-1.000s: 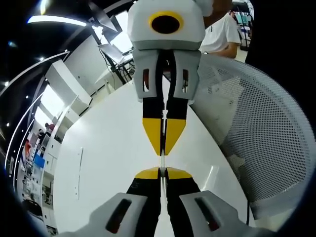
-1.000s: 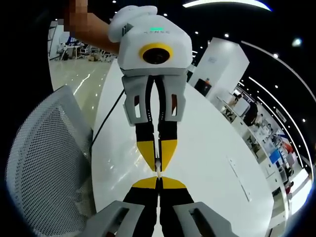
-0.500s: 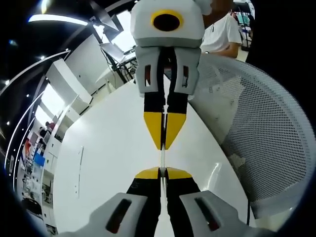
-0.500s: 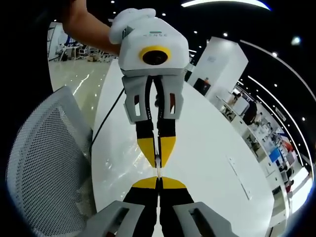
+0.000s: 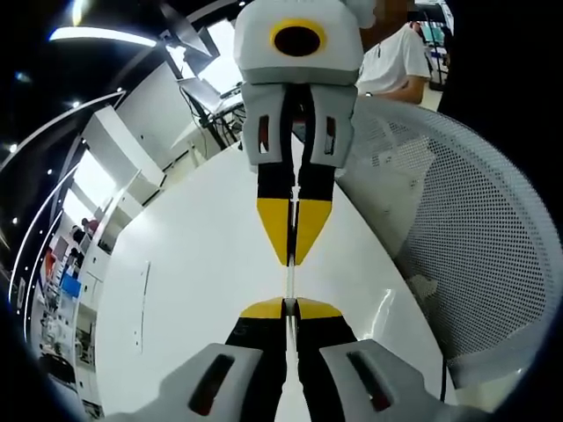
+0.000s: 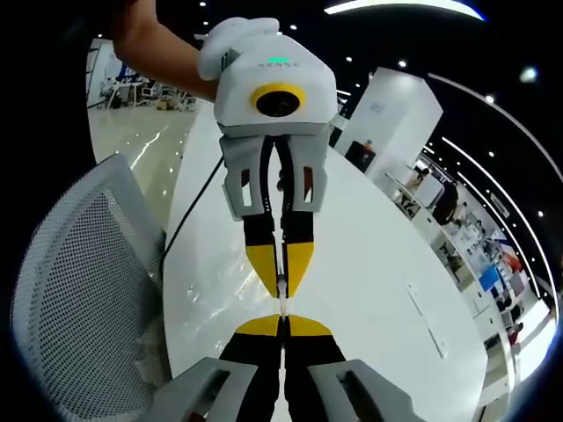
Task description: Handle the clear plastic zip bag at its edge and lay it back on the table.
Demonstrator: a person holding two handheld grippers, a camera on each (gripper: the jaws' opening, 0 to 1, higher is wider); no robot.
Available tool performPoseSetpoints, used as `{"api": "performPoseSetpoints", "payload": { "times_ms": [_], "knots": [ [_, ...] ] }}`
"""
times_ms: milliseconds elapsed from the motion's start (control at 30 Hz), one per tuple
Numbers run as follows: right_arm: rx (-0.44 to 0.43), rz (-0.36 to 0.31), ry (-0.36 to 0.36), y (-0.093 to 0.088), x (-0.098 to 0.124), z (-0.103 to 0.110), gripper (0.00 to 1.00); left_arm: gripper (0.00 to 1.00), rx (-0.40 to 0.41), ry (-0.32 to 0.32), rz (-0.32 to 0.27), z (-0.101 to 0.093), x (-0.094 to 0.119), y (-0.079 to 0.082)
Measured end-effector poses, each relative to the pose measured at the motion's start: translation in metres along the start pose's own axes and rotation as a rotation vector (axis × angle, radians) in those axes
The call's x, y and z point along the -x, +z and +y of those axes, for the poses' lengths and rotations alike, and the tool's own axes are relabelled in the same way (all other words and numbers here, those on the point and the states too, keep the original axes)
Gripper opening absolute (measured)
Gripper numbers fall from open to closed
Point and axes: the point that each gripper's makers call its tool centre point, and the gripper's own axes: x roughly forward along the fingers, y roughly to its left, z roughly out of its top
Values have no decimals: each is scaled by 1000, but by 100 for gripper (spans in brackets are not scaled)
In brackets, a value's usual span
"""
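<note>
The clear plastic zip bag [image 5: 288, 283] is held edge-on between the two grippers, above the white table [image 5: 193, 290]; only a thin pale line of its edge can be made out in the gap between the facing yellow tips. In the left gripper view, the left gripper [image 5: 288, 306] is seen with its jaws pressed together on the near end of that edge, and the right gripper [image 5: 293, 260] is seen opposite, its jaws likewise closed on the far end. In the right gripper view the same hold is shown from the other side; the right gripper's own tips are closed on the bag edge [image 6: 281, 303] at the bottom, and the left gripper is met just beyond.

The bag has not yet been laid down. The film is judged thin and slippery; if the hands are drawn apart, the edge could be pulled out of one pair of jaws; if one side is released first, the bag may swing or fold. A mesh chair back [image 5: 475, 246] stands close at the table's right edge; the bag could be snagged on it or dropped past the edge.
</note>
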Motion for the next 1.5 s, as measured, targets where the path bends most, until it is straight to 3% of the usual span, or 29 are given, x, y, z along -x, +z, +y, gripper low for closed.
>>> {"api": "performPoseSetpoints", "payload": {
  "times_ms": [1500],
  "knots": [
    [-13, -15, 4, 1, 1, 1, 0, 0, 13, 2, 0, -1, 4, -5]
  ]
}}
